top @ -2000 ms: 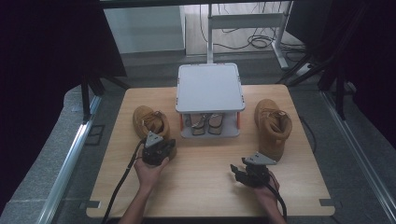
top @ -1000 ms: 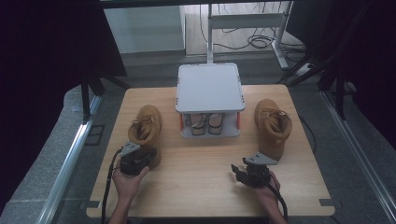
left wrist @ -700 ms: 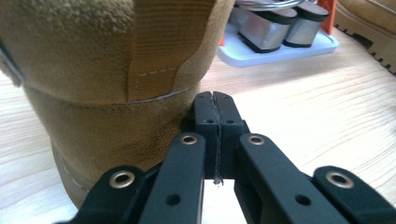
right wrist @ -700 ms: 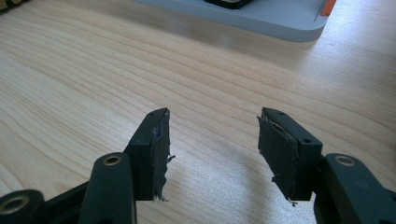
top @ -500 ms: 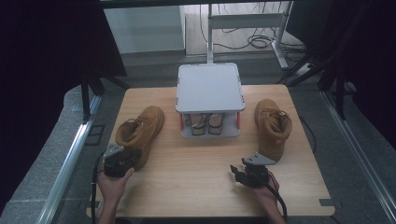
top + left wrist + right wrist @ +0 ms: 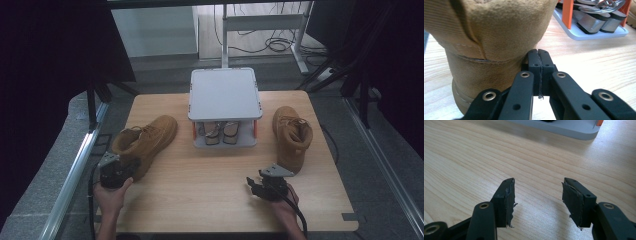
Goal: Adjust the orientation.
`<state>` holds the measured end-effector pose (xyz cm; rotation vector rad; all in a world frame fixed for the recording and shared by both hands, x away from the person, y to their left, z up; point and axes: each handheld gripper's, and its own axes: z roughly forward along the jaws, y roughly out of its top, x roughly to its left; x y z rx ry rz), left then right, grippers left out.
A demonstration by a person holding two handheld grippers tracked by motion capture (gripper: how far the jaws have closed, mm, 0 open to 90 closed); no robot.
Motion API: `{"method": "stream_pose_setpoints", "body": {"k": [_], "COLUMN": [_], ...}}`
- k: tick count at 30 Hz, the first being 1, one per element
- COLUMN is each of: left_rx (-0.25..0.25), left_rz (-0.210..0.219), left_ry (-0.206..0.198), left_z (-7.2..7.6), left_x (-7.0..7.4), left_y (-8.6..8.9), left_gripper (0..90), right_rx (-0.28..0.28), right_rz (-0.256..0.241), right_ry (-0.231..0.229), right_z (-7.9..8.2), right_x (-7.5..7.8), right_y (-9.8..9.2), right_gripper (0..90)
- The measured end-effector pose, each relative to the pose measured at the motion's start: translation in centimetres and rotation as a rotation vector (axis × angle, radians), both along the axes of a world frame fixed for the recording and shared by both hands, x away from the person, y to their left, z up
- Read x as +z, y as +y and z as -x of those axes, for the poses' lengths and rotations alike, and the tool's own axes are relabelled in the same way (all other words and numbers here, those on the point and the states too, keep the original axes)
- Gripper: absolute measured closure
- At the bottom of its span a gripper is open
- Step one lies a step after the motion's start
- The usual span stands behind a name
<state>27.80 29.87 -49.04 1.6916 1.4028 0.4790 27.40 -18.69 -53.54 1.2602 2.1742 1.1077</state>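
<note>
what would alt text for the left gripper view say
The left tongs, jaws pressed together, sit against the heel of a tan suede boot on a wooden table. A grey shoe rack stands behind.

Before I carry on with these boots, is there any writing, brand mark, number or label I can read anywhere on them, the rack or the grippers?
None: no readable text in any view.
Left tan suede boot: plain suede, no brand mark visible.
Right tan suede boot: no label visible.
Grey two-tier shoe rack with orange posts: plain top, no label.
Left hand-held gripper and right hand-held gripper: bare black jaws, no markings.
</note>
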Motion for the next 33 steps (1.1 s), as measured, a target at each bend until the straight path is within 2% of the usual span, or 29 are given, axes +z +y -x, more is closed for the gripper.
{"method": "stream_pose_setpoints", "body": {"k": [9, 13, 17, 21, 25, 27, 30, 33], "left_rx": [-0.003, -0.026, -0.04, -0.067, -0.111, -0.154, -0.201, -0.236], "left_rz": [-0.005, -0.011, -0.025, -0.05, -0.078, -0.078, -0.117, -0.131], "left_ry": [-0.005, 0.001, -0.025, -0.044, -0.044, -0.032, -0.036, -0.028], "left_z": [-0.1, -0.1, 0.0, 0.2, 0.2, 0.1, 0.2, 0.2], "left_x": [0.0, 0.1, 0.3, 0.5, 0.3, 0.1, -0.2, -0.5], "left_y": [0.0, -0.7, -1.9, -3.1, -4.9, -6.0, -7.6, -8.8], "left_gripper": [90.0, 89.9, 88.9, 80.2, 67.1, 57.9, 50.9, 45.6], "right_rx": [-0.003, -0.011, -0.024, -0.051, -0.084, -0.094, -0.11, -0.122], "right_rz": [-0.004, -0.013, -0.013, -0.021, -0.038, -0.048, -0.054, -0.058], "right_ry": [-0.002, -0.006, -0.018, -0.029, -0.038, -0.038, -0.051, -0.06], "right_z": [0.0, 0.0, 0.1, 0.1, 0.0, 0.0, 0.0, 0.0], "right_x": [0.1, 0.2, 0.3, 0.5, 0.9, 1.1, 1.3, 1.5], "right_y": [-0.1, -0.2, -0.3, -0.5, -1.1, -1.4, -1.8, -2.3], "right_gripper": [43.9, 44.3, 44.8, 44.8, 46.0, 47.6, 51.2, 55.1]}}
